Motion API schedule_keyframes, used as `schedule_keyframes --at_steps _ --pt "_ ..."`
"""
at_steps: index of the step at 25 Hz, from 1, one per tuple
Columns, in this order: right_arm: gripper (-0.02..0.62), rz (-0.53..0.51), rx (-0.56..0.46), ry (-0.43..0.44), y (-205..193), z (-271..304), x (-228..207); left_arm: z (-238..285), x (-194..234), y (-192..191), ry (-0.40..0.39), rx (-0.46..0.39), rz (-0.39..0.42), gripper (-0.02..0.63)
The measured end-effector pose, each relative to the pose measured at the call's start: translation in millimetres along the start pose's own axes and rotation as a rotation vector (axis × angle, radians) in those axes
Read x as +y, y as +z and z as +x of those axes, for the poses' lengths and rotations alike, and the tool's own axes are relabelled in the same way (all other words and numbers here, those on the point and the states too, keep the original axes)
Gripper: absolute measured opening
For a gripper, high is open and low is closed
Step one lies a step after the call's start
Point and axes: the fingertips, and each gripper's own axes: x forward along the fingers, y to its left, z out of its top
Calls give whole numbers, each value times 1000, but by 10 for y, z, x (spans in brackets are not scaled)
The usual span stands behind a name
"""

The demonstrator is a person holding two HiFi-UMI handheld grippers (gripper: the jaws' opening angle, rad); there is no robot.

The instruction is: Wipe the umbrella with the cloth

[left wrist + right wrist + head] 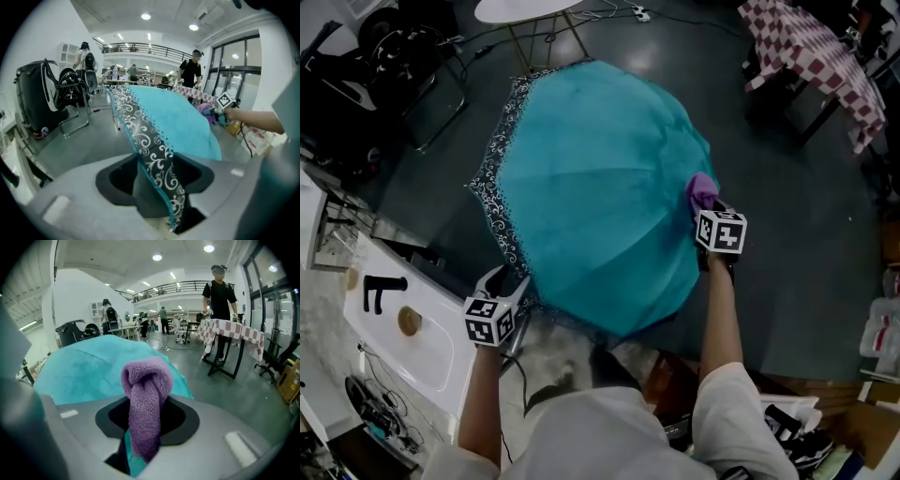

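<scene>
Open teal umbrella (600, 187), canopy up over the floor before the person: probably light, its fabric thin and yielding, best steadied at the rim. Left gripper (154, 187) is closed on the scroll-patterned border (140, 136). Right gripper (143, 427) clamps a soft purple terry cloth (145, 390) at the canopy's right edge.

Left arm (481, 394) and right arm (719, 314) both stretched forward. Left claw (510, 284), lower left, is pinched on the umbrella (591, 187) hem. Right claw (706, 208), centre right, is clamped on the cloth (702, 190).
</scene>
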Motion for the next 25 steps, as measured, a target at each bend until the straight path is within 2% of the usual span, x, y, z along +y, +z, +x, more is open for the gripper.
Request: schedule_keyframes --at_steps 5,10,20,25 --pt "135 43 26 41 -65 213 134 89 -31 22 -25 -2 11 225" --pt "135 24 19 53 -69 161 460 81 12 6 -59 -21 -2 205" --pt "135 -27 -32 138 109 -231 1435 -52 -80 34 -122 -39 52 169" --pt "137 -101 -25 178 129 -265 1928 -150 -112 34 -138 -64 68 167"
